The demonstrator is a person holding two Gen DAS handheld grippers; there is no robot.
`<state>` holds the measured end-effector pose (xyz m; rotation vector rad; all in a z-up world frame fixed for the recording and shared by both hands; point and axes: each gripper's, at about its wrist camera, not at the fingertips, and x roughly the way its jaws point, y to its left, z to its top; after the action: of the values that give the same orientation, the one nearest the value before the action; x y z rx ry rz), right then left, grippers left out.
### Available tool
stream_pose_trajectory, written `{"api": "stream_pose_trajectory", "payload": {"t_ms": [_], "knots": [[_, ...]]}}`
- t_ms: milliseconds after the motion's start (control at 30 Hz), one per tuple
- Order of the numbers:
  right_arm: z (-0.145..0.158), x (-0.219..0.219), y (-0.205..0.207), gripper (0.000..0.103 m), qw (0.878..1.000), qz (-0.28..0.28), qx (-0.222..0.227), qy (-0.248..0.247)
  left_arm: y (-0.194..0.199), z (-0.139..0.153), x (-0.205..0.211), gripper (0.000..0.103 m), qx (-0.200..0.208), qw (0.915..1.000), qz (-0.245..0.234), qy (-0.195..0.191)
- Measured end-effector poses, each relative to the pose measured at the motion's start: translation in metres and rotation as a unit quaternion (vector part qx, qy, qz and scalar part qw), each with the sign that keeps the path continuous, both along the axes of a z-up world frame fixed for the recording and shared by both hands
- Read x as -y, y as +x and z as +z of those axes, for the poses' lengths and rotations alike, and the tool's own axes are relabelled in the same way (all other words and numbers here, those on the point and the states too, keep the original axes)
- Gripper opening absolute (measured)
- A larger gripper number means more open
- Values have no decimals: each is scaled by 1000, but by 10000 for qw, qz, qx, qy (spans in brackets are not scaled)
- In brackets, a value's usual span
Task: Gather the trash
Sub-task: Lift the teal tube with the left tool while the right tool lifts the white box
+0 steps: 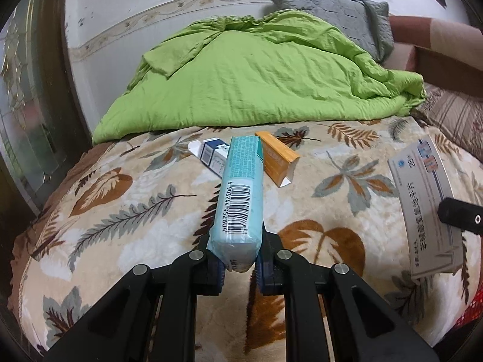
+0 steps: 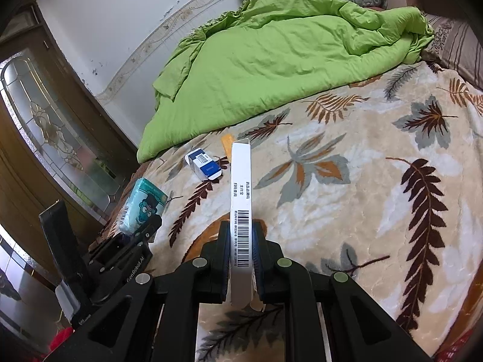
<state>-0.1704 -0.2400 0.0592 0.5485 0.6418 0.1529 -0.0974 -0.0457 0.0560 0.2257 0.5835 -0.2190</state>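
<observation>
My left gripper (image 1: pixel 238 259) is shut on a light-blue tissue pack (image 1: pixel 241 193) with a barcode, held above the leaf-patterned blanket (image 1: pixel 120 199). It also shows in the right wrist view (image 2: pixel 144 208) at the left. My right gripper (image 2: pixel 241 259) is shut on a flat white medicine box (image 2: pixel 240 211), seen edge-on; it also shows in the left wrist view (image 1: pixel 422 205) at the right. On the blanket ahead lie a blue-and-white box (image 1: pixel 211 154) (image 2: pixel 203 167) and an orange box (image 1: pixel 277 158) (image 2: pixel 227 143).
A crumpled green quilt (image 1: pixel 250 72) covers the far half of the bed, with a grey pillow (image 1: pixel 338 18) behind. A wooden door with glass (image 2: pixel 51 126) stands left of the bed. Something red (image 1: pixel 471 310) lies at the bed's near right edge.
</observation>
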Motion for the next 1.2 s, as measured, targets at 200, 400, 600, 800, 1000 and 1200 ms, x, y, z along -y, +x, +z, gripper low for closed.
{"api": "stream_pose_trajectory", "payload": {"t_ms": [200,400,600,800,1000,1200], "knots": [[-1,4,1,15,10000,-44,-15,26,2,-2,1,15,-19,10000,-18,2],[-2,3,2,15,10000,-19,-26,3,2,-2,1,15,-16,10000,-25,4],[-2,3,2,15,10000,-40,-43,11,4,-3,3,15,-15,10000,-53,16],[-1,4,0,15,9999,-86,-48,35,4,-4,4,15,1,10000,-81,52],[-1,28,-14,15,9982,-294,-106,513,0,-1,11,15,-60,9994,-339,-97],[12,55,-46,15,9963,-560,18,658,-18,0,29,15,-90,9976,-675,-91]]}}
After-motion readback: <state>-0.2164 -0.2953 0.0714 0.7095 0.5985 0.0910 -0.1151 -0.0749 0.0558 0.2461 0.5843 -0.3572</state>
